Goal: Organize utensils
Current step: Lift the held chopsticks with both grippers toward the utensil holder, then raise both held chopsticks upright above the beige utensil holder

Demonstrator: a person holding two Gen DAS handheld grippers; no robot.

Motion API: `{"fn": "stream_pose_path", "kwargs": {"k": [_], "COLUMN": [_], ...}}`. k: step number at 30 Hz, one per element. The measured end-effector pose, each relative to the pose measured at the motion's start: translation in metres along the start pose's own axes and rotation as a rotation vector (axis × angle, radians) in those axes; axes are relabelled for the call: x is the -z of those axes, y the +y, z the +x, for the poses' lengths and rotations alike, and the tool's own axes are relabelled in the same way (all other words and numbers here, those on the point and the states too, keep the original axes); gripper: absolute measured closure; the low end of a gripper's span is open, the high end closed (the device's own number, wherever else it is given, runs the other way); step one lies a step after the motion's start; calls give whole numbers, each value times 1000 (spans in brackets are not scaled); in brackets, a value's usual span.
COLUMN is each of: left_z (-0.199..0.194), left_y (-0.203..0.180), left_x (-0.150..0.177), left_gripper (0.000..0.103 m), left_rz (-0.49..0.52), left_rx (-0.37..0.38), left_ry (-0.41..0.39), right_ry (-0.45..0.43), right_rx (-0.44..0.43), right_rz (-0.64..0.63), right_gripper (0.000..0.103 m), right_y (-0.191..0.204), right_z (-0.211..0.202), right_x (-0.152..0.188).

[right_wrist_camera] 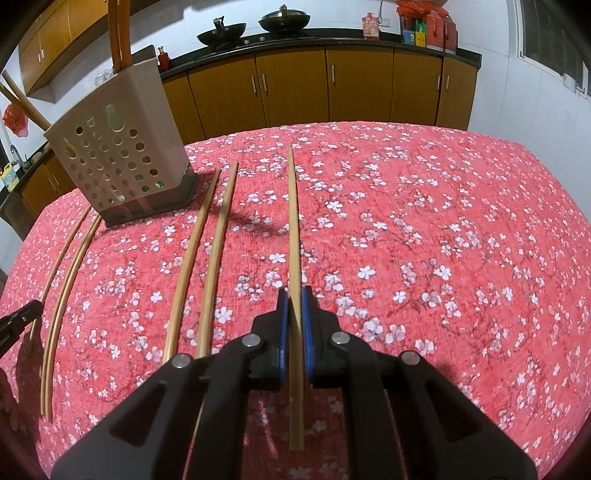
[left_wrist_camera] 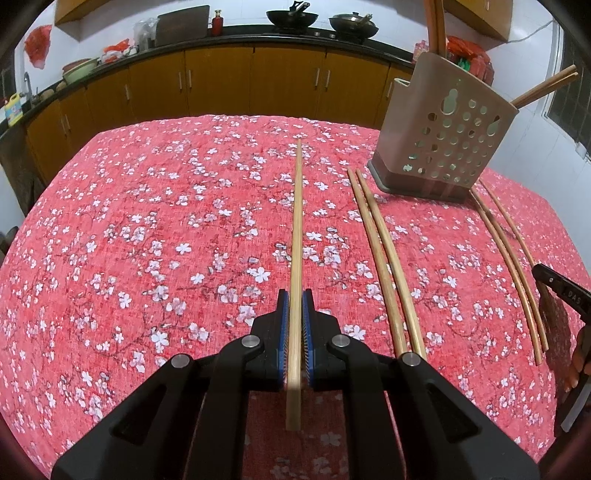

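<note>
My left gripper (left_wrist_camera: 295, 295) is shut on a pale wooden chopstick (left_wrist_camera: 297, 221) that runs straight ahead between the blue pads, over the red flowered tablecloth (left_wrist_camera: 147, 221). My right gripper (right_wrist_camera: 294, 293) is shut on another chopstick (right_wrist_camera: 293, 221) in the same way. A beige perforated utensil holder (left_wrist_camera: 443, 140) (right_wrist_camera: 118, 158) stands at the far side with brown chopsticks (left_wrist_camera: 434, 26) (right_wrist_camera: 120, 33) sticking out of it. A loose pair (left_wrist_camera: 384, 266) (right_wrist_camera: 207, 258) lies next to the holder. More chopsticks (left_wrist_camera: 513, 258) (right_wrist_camera: 62, 288) lie on the holder's other side.
Wooden kitchen cabinets (left_wrist_camera: 221, 81) with a dark counter run behind the table, with two woks (left_wrist_camera: 291, 16) on the stove. Part of the other gripper (left_wrist_camera: 557, 291) (right_wrist_camera: 18, 317) shows at the edge of each view. A window (right_wrist_camera: 554, 37) is at the right.
</note>
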State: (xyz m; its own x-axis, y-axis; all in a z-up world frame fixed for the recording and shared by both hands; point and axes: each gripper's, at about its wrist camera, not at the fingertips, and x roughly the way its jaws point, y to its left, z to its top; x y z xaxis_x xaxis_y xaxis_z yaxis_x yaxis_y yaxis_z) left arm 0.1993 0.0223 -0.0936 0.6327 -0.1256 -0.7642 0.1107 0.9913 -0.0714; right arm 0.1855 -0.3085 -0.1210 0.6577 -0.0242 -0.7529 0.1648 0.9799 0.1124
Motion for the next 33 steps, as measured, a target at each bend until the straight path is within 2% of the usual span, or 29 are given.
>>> {"fn": "stream_pose_path", "kwargs": {"k": [5,9,15,23,27,33], "left_z": [-3,-15,-49,-98,-117,-135], "left_y": [-1,0,-3,-10,-15,-19], "left_x": [1,-3,-18,-44,-54,-68], "left_gripper": [95,95,95,95,95,95], "left_rz": [18,10,17,11,14,21], "left_rx": [-13,-5,1,31,51,68], "left_ry": [7,-8,-97,-257,-322,-379], "right_ry": [-7,-55,-156,-321,-374,-424], "right_rx": [9,-12,-27,-50,-53,-80], "right_rz": [-4,13,22,48,43,27], "right_gripper": [95,95,95,95,95,95], "right_y": [-1,-6,-8,-10,-7,1], "right_z": [-7,-29,-71,-118,-134,-156], "right_x": [3,2,-9,-35,-41,-52]}}
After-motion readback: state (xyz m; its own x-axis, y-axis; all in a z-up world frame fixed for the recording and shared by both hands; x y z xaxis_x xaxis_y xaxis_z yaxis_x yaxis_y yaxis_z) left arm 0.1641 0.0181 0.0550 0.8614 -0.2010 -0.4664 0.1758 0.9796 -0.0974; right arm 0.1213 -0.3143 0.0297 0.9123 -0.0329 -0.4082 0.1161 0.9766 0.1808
